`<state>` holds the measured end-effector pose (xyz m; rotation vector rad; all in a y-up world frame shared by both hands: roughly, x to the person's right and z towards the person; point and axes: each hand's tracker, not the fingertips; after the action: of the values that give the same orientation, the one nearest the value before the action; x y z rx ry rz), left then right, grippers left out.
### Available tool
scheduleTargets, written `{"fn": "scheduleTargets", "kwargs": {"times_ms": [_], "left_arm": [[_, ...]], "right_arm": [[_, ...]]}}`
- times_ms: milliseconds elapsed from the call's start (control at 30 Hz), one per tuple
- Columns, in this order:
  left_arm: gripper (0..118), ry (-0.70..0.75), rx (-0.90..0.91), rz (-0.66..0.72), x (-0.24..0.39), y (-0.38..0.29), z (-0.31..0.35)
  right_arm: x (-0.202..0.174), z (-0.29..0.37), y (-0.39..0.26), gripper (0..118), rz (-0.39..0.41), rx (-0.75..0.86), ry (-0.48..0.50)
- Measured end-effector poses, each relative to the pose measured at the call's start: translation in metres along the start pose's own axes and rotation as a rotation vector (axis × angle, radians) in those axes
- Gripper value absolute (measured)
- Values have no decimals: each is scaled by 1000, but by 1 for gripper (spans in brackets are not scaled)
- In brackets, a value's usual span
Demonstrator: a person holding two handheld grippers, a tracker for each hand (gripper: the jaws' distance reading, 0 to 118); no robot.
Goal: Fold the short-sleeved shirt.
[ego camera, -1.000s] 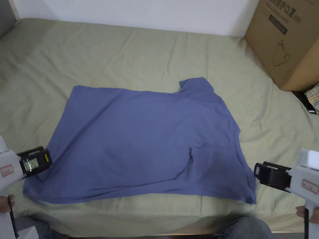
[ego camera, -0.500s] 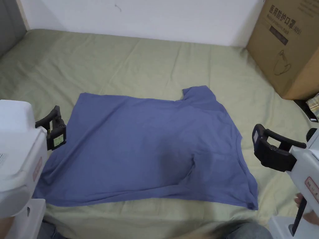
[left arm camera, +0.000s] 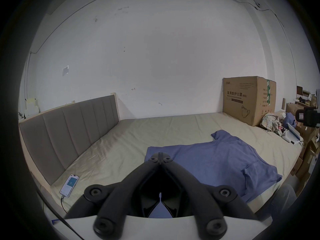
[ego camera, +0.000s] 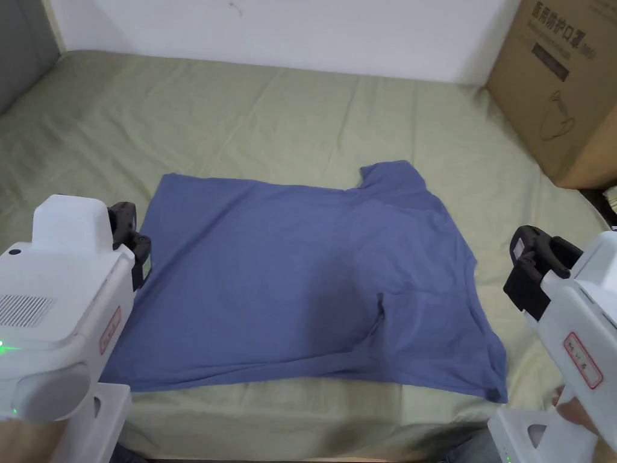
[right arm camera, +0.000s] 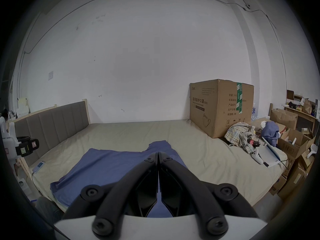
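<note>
A blue short-sleeved shirt (ego camera: 301, 283) lies spread on the green bed sheet (ego camera: 289, 120), collar to the right, one sleeve pointing to the far side and the near sleeve tucked over the body. My left gripper (ego camera: 129, 241) is lifted beside the shirt's left hem; its jaws are shut and hold nothing (left arm camera: 160, 155). My right gripper (ego camera: 530, 259) hangs raised off the shirt's right, collar side, jaws shut and holding nothing (right arm camera: 158, 154). The shirt also lies ahead of both gripper cameras (left arm camera: 216, 159) (right arm camera: 110, 164).
A large cardboard box (ego camera: 566, 78) stands on the bed's far right corner. A phone (left arm camera: 69, 185) on a cable lies near the padded headboard (left arm camera: 69, 131). Clothes (right arm camera: 240, 134), a white controller and cardboard boxes crowd the bed's right end. A person's knee (ego camera: 476, 446) is at the near edge.
Both grippers have risen from beside the shirt's near corners and come up closer to the head camera. The shirt has stayed flat; the head camera has shifted a little.
</note>
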<state>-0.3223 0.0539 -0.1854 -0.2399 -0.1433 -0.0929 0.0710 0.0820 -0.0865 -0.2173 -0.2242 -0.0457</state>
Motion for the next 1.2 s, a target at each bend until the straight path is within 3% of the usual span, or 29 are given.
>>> {"fn": "scheduleTargets", "kwargs": {"times_ms": [167,200,267,300,333,367,400,433,500,633,767,800,833,867,900,967,1000,1033,1100,1200], "left_arm": [[0,25,-60,16,-18,0,-9],[7,35,-95,22,-23,0,-13],[37,53,-183,37,-36,-3,-22],[37,48,-253,47,-44,-7,-29],[45,48,-312,60,-51,-12,-36],[62,53,-375,69,-57,-18,-42],[89,59,-447,79,-63,-26,-49],[102,57,-503,95,-63,-29,-50],[110,40,-614,121,-71,-45,-59],[110,21,-826,173,-88,-93,-85],[107,64,-914,124,-88,-123,-104],[98,64,-917,138,-88,-126,-108],[81,62,-927,151,-87,-130,-109],[58,57,-937,167,-87,-132,-110],[26,26,-943,206,-86,-136,-111],[18,44,-925,192,-81,-136,-109],[3,36,-915,148,-80,-135,-108],[0,37,-906,148,-82,-132,-107],[0,23,-865,252,-83,-123,-99],[0,42,-760,266,-83,-105,-83]], "right_arm": [[-1,-2,-2,0,-8,-16,5],[-1,-4,-4,0,-5,-27,6],[-3,-5,-6,0,-3,-40,8],[-3,-6,-8,0,3,-57,9],[-3,-7,-10,0,8,-68,11],[-4,-8,-11,0,8,-74,7],[-5,-9,-13,0,10,-86,9],[-5,-10,-16,0,10,-95,8],[-6,-13,-19,0,6,-108,0],[-6,-16,-23,0,2,-130,4],[-6,-18,-22,0,12,-139,-1],[-5,-18,-22,0,11,-139,-3],[-5,-18,-22,0,13,-139,-7],[-5,-18,-22,0,16,-141,-8],[-4,-18,-22,0,17,-143,-13],[-1,-18,-23,0,13,-150,-19],[0,-18,-23,0,12,-154,-20],[1,-18,-24,0,11,-159,-24],[6,-19,-24,0,13,-186,-31],[20,-29,-26,1,-11,-329,-27]]}}
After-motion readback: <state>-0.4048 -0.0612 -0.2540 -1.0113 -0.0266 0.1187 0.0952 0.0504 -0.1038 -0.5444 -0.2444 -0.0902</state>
